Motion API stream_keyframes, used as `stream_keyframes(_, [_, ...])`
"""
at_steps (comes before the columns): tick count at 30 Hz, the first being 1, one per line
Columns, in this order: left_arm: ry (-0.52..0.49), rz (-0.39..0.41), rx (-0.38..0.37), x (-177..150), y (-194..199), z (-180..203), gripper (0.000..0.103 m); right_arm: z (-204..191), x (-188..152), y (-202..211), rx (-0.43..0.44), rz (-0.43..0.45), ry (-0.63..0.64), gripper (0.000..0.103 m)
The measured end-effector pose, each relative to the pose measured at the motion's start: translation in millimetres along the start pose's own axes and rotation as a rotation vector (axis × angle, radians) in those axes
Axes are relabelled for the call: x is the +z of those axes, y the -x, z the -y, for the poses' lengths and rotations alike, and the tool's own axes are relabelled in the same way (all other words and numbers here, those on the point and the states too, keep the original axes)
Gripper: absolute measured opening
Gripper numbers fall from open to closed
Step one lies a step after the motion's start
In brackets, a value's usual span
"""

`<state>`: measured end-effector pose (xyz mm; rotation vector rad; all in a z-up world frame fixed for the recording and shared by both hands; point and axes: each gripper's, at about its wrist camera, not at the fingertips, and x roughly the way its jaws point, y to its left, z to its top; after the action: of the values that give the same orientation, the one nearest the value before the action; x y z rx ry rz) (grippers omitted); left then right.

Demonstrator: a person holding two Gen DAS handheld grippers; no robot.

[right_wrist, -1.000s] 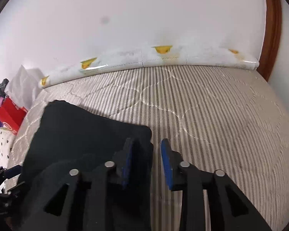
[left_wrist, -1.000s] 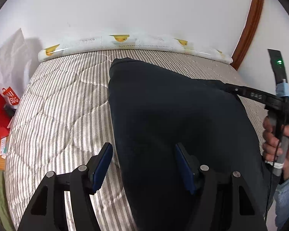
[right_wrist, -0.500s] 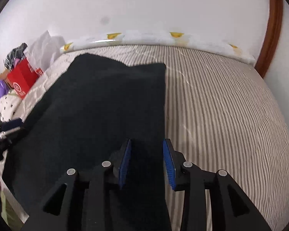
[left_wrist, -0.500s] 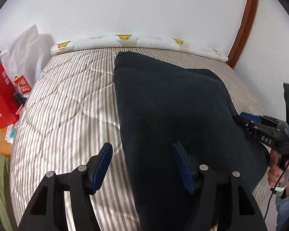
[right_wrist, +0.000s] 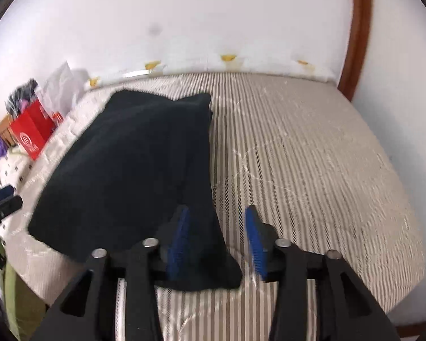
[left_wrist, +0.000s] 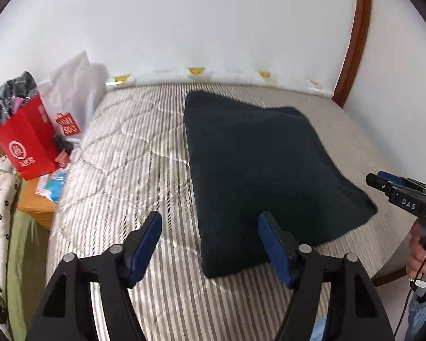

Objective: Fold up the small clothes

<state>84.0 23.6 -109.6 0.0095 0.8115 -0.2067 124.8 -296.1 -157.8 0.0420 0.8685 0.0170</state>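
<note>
— Both our claws have pulled back toward the near edge of the bed, and the dark cloth now lies flat.

— Where is the cloth?

— On the striped bed, stretching from near us to far by the wall.

— What about our left claw?

— Wide apart, gripping nothing. The cloth's near left corner sits between its blue pads.

— And our right claw?

— Let go too. The cloth's near right corner lies loose between its pads.

— What's far left?

— We see a red bag beside the bed.
</note>
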Motion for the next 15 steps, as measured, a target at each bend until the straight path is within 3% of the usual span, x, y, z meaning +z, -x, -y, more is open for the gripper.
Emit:
stream_keyframes(2, [-0.007, 0.025, 0.010, -4, 20, 3, 0.074, 3, 0, 23, -0.003, 0.034, -0.008, 0.057])
stream_keyframes(10, [-0.043, 0.100, 0.070, -23, 87, 11, 0.084, -3, -10, 92, -0.015, 0.101, 0.014, 0.064])
stream_keyframes(15, [-0.046, 0.119, 0.059, -28, 112, 14, 0.087, -4, -22, 123, -0.019, 0.148, 0.006, 0.091])
